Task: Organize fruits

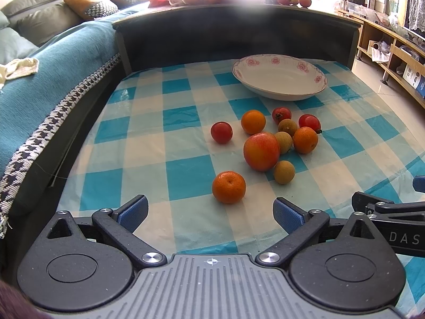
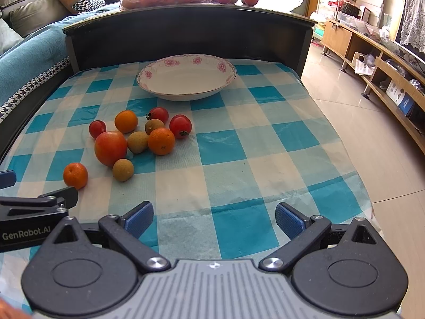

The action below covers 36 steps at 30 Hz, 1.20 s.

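A white bowl (image 1: 280,79) (image 2: 186,78) with pink flowers on its rim stands empty at the far side of the checked tablecloth. In front of it lies a cluster of fruit: a large red-orange apple (image 1: 261,151) (image 2: 110,148), small oranges (image 1: 253,121) (image 2: 161,141), red tomatoes (image 1: 221,132) (image 2: 180,126) and tan longans (image 1: 284,172) (image 2: 123,170). One orange (image 1: 228,187) (image 2: 75,175) lies apart, closest to me. My left gripper (image 1: 211,212) is open just short of that orange. My right gripper (image 2: 214,219) is open over bare cloth, right of the fruit.
A dark headboard-like wall (image 1: 233,34) (image 2: 186,29) backs the table, with bags of fruit on top. A teal-covered sofa (image 1: 39,87) lies to the left. To the right are a tiled floor (image 2: 358,122) and a wooden shelf unit (image 2: 385,79).
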{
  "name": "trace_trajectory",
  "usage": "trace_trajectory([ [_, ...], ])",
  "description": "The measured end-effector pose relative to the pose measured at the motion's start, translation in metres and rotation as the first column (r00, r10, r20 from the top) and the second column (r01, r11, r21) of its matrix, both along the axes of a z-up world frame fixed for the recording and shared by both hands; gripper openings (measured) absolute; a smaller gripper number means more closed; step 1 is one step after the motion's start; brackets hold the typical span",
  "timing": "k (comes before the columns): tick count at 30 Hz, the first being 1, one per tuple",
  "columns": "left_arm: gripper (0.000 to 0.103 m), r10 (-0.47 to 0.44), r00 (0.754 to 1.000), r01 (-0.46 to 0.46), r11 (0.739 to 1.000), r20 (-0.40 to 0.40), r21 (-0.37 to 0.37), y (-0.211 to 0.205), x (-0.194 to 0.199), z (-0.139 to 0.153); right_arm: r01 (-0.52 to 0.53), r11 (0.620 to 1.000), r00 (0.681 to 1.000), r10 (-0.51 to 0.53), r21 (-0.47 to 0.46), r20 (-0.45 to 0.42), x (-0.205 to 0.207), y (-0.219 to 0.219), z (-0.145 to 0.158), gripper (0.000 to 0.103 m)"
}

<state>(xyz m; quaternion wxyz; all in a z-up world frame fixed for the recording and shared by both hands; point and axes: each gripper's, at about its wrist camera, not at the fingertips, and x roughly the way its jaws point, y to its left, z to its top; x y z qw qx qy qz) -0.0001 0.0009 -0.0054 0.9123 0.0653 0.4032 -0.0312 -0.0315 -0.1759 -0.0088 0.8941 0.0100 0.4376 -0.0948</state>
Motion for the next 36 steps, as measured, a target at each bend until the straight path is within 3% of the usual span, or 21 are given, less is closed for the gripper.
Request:
trace_trajectory([
  [36, 0.098, -0.013, 1.000, 0.013, 1.000, -0.017, 0.002, 0.0009, 0.0001, -0.0022, -0.006, 1.000, 1.000, 0.006, 0.000, -0.010, -0.0007, 0.0019, -0.0038, 0.100],
])
